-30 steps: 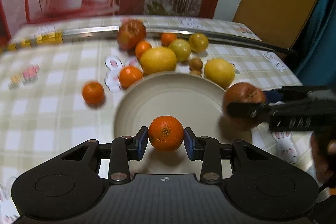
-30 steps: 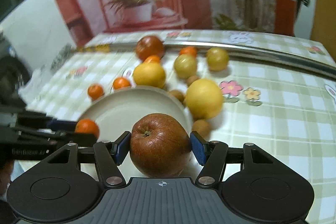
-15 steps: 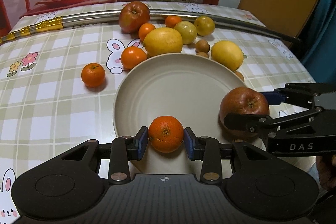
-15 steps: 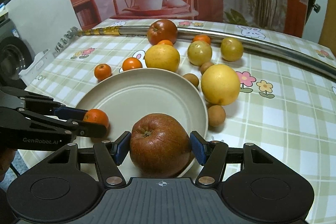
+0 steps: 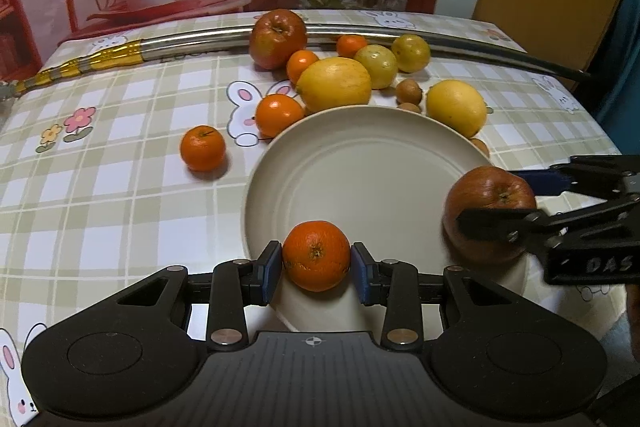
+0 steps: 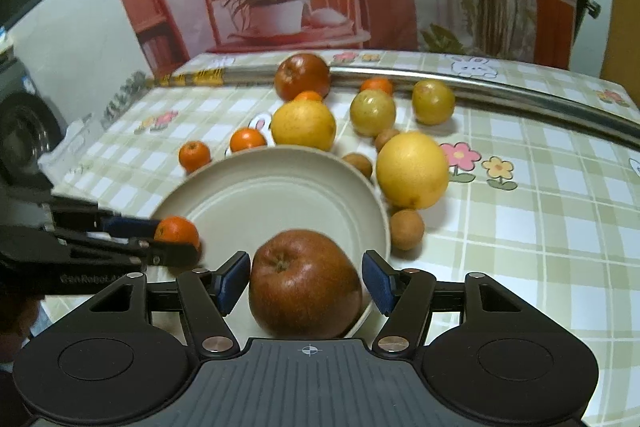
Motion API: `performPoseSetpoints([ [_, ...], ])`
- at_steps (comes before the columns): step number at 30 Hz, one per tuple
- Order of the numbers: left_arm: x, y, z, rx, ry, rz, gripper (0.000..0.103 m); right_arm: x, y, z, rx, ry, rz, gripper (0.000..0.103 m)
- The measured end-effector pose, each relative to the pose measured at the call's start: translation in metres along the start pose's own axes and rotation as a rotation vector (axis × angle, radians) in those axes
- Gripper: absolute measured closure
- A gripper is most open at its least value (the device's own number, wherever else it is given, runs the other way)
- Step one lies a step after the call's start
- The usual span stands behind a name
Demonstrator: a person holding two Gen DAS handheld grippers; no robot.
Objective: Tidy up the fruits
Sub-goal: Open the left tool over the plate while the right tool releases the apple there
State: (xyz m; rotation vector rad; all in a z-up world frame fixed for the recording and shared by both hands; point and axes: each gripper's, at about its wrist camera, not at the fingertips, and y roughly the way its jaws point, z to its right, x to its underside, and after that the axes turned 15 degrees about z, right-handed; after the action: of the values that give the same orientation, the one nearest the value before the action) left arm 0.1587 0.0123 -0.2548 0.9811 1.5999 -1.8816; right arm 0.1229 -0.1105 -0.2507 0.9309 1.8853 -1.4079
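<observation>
Left wrist view. The left gripper (image 5: 316, 267) clamps a small orange mandarin (image 5: 316, 255) between its blue pads, over the near rim of a round cream ceramic plate (image 5: 360, 167). The plate stands on a table covered by a green-and-white checked cloth with rabbit and flower prints (image 5: 100, 195). At the plate's right rim the right gripper (image 5: 496, 201) enters side-on around a dark red apple (image 5: 486, 213); its near finger crosses the apple's front, and whether its pads press the fruit cannot be told here. Beyond the plate's far rim lie loose fruits: a second red apple (image 5: 278, 38), two large yellow citrus (image 5: 334, 83), mandarins, and small brown fruits partly hidden behind the rim. A long metal rod (image 5: 192, 41) runs along the table's far edge.

Right wrist view. The right gripper (image 6: 306, 281) is released: both blue pads stand apart from the dark red apple (image 6: 305, 283), which rests on the near rim of the plate (image 6: 280, 195). The apple's underside is cut off by the gripper body. The left gripper (image 6: 176, 241) reaches in from the left, grasping the mandarin (image 6: 176, 230) at the plate's left rim; its near finger covers the fruit's lower half. The picture is slightly blurred.
</observation>
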Motion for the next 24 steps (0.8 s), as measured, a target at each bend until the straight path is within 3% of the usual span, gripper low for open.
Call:
performPoseSetpoints([
  [8, -0.002, -0.002, 0.001, -0.013, 0.005, 0.01, 0.061, -0.012, -0.008, 0.017, 0.019, 0.101, 0.056, 0.042],
  [12, -0.005, -0.007, 0.0, -0.001, -0.013, 0.038, 0.05, -0.018, -0.012, 0.021, 0.033, 0.102, 0.08, 0.042],
  [24, -0.046, -0.026, -0.031, -0.038, -0.088, 0.103, 0.05, -0.052, -0.022, 0.048, 0.116, 0.102, 0.156, 0.042],
])
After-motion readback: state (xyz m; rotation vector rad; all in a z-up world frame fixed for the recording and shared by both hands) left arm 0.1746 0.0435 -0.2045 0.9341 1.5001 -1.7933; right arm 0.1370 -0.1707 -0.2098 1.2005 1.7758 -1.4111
